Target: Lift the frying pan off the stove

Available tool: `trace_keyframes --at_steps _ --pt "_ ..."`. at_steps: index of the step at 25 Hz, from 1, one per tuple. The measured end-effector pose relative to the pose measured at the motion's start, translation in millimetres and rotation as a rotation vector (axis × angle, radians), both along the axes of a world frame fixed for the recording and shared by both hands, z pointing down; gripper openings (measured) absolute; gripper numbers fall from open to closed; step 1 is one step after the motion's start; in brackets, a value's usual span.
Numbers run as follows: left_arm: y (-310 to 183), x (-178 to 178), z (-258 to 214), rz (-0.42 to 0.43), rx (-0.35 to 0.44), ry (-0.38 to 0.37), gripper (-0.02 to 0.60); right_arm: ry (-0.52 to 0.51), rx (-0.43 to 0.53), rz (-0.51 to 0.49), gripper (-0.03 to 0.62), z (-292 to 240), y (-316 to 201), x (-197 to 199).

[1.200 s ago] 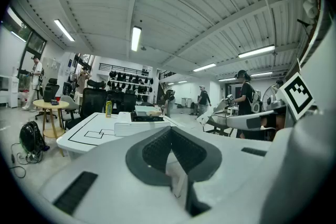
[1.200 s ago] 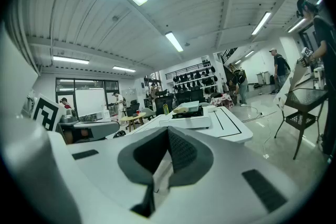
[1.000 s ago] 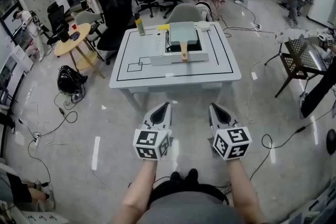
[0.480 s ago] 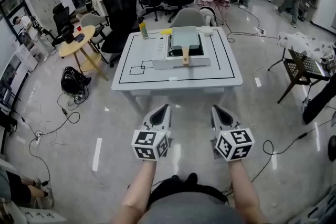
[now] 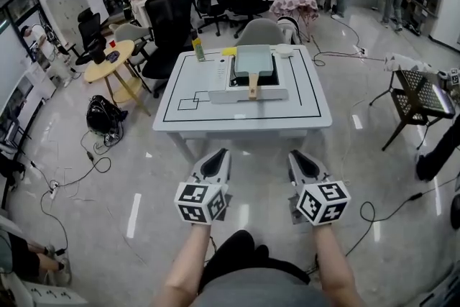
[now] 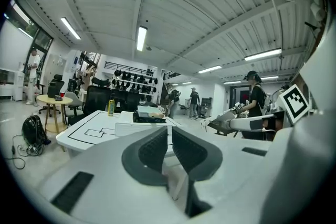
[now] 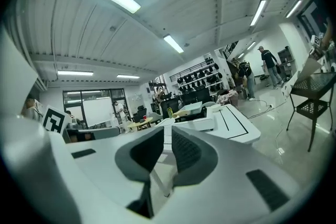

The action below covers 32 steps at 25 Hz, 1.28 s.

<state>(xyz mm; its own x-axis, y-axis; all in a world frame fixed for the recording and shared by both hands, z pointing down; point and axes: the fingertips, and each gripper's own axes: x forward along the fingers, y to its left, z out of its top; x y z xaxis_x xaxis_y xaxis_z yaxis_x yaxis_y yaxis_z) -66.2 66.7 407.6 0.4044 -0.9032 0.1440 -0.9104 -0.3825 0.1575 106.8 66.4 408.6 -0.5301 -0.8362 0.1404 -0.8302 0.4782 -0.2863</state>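
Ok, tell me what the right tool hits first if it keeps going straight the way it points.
Probably the near edge of the white table: the right tool, whose jaws have just been opening with nothing between them, aims at it across the floor. Depth is hard to judge.

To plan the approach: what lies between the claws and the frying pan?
Head view: bare floor, then the white table with black lines, then the stove under the frying pan.
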Motion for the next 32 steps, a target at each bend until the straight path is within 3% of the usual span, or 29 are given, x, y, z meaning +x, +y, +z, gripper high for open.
trace_keyframes --at_steps 12,18,32 --pt "-52.8 -9.0 12.9 0.032 -0.066 0.13 0.137 -0.135 -0.075 -0.029 0.114 4.4 -44.5 -6.2" --pt "-106.3 -22.6 14.2 0.073 -0.103 0.27 0.166 -0.178 -0.101 -0.028 0.127 6.2 -92.8 -16.1" --pt "-225.1 -28.1 18.1 0.184 -0.201 0.342 0.195 -0.33 -0.183 -0.039 0.15 0.1 -201.6 -42.0"
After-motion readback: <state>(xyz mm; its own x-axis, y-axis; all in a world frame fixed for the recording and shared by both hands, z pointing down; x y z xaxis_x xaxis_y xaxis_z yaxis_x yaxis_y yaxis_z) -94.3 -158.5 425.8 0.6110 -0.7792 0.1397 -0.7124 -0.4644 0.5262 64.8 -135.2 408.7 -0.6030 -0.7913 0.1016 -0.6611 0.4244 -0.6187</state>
